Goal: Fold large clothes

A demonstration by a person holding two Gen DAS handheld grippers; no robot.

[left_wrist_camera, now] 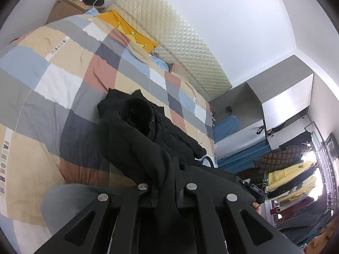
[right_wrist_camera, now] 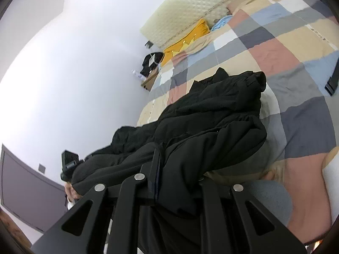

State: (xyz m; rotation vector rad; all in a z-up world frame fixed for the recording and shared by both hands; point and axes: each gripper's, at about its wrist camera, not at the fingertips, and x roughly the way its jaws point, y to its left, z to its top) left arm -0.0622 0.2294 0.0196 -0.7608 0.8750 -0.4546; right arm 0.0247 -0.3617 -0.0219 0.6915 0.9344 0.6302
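A large black padded jacket (left_wrist_camera: 137, 131) lies crumpled on the checked quilt (left_wrist_camera: 63, 74), with its fleece-lined collar turned toward the headboard. My left gripper (left_wrist_camera: 174, 162) is shut on a fold of its near edge, which is lifted off the bed. In the right wrist view the same jacket (right_wrist_camera: 211, 110) slopes up from the quilt (right_wrist_camera: 286, 48) to my right gripper (right_wrist_camera: 161, 154), which is shut on another part of the near edge. Fabric drapes over and hides one finger. The stretch between the two grips hangs raised. A hand (right_wrist_camera: 71, 190) shows at the left under the cloth.
A quilted cream headboard (left_wrist_camera: 169, 31) and a yellow pillow (left_wrist_camera: 129, 29) stand at the far end of the bed. A wooden nightstand (left_wrist_camera: 65, 6) is in the corner. A grey wardrobe (left_wrist_camera: 275, 97) and a full clothes rack (left_wrist_camera: 296, 180) are on the right. A small black object (right_wrist_camera: 332, 82) lies on the quilt.
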